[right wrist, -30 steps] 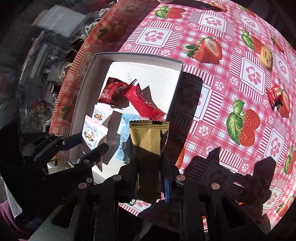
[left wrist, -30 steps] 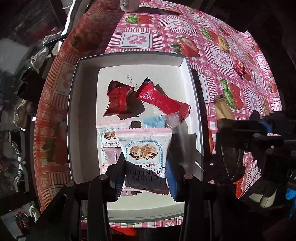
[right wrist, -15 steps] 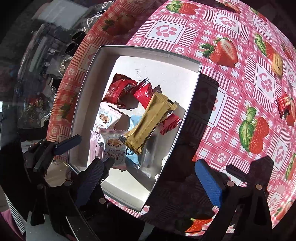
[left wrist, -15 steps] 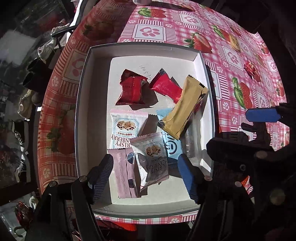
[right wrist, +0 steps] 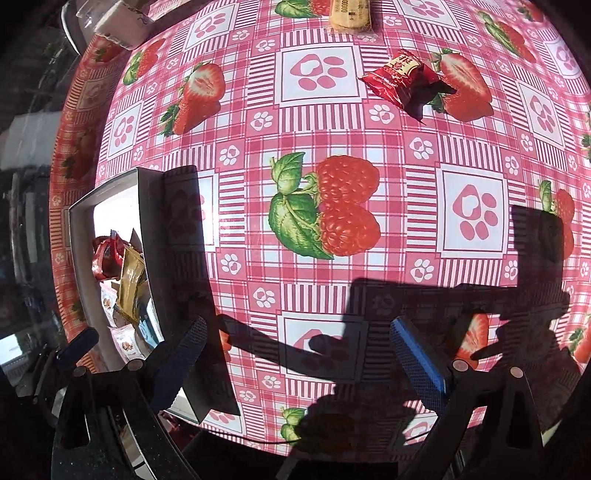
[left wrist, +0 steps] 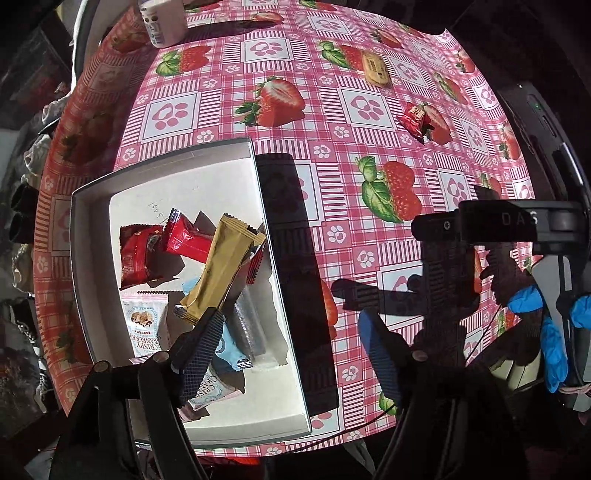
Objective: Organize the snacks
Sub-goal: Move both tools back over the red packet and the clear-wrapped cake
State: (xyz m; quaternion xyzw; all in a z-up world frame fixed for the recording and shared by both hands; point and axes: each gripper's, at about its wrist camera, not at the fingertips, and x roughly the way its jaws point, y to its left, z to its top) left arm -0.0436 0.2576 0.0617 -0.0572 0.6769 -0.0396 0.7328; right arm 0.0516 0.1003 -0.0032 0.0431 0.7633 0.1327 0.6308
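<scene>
Left wrist view shows most of the job done: the white box (left wrist: 92,258) near the desk's edge already holds a heap of snacks, among them a gold bar (left wrist: 221,266) lying across a red stick pack (left wrist: 184,243), a red pouch (left wrist: 138,256), 2 cranberry biscuit packets (left wrist: 142,328) and a blue packet (left wrist: 229,350). What looks left is 2 loose items out on the strawberry-print desk (left wrist: 325,206): a small red candy (right wrist: 397,75) beside a printed strawberry, and a tan biscuit pack (left wrist: 375,68) further off.

The left tool (left wrist: 284,350) hangs over the box's right wall, its jaws opening with nothing gripped between them. The right tool (right wrist: 295,354) is spread wide and empty above bare cloth, with the red candy ahead of it, so it probably goes there next.

A white bottle (left wrist: 162,20) stands at the far edge, well apart from everything. Nothing blocks the path to the candy. Hard sunlight throws dark tool shadows across the cloth, and the busy red pattern makes the red wrapper easy to lose.
</scene>
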